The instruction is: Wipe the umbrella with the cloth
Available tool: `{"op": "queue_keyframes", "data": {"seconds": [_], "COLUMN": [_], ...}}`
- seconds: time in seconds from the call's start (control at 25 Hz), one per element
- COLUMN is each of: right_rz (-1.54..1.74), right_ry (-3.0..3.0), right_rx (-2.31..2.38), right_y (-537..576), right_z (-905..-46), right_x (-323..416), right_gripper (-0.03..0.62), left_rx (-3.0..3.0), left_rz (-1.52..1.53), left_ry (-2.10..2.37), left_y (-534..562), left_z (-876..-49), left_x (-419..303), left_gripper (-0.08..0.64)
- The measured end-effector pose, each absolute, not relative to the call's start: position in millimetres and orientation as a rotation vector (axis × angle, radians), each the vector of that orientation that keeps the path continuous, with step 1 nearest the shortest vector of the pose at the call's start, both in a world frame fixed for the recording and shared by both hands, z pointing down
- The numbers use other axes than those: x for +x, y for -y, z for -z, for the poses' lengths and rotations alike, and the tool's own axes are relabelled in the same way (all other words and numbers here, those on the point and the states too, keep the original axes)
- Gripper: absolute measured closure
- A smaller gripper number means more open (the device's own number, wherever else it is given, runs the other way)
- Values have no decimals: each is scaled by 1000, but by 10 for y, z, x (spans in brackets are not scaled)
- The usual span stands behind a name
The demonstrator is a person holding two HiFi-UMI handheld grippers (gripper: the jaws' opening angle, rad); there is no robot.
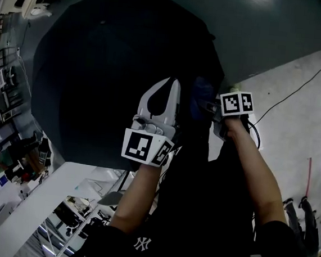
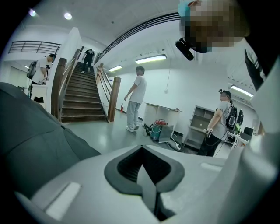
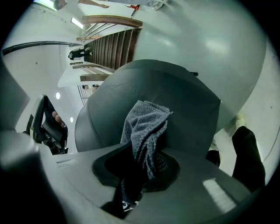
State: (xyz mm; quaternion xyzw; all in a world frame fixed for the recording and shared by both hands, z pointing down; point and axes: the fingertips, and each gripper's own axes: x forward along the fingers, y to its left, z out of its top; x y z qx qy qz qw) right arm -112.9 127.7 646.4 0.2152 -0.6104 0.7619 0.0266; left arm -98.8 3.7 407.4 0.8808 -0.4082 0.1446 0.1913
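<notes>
Over the near edge of the open umbrella (image 1: 116, 64) I hold both tools, each seen from above against its dark canopy. My left gripper (image 1: 173, 87) points across the canopy from that near edge, and its jaws are pressed together with nothing between them. From its own view the umbrella's grey cloth fills the lower left, while beyond the umbrella a wooden staircase (image 2: 83, 96) rises and several people stand about on the floor (image 2: 109, 135).

Just beside the umbrella's near edge, to the right of the other tool, my right gripper (image 3: 142, 162) has its jaws clamped on the cloth (image 3: 144, 131). This is a grey, nubbly towel, bunched where the jaws grip it. Its free end sticks out past the jaw tips toward the canopy. I cannot tell whether that end touches the canopy or hangs just off it.

The umbrella itself sits open on the grey floor, its dome toward me and its panels spread wide. Past its far side the floor runs on pale, with a thin black cable (image 1: 300, 82) across it.
</notes>
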Motion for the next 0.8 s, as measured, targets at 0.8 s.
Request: {"op": "queue_keyframes", "data": {"seconds": [0.8], "right_rz": [-2304], "right_ry": [1735], "right_rx": [718], "right_y": [-1812], "right_z": [-6985], "right_x": [-985], "right_gripper": [509], "left_rx": [2472], "left_rz": [-432], "left_ry": [1123], "left_y": [-146], "left_z": [-4171], "left_x": [-940], "left_gripper": [560]}}
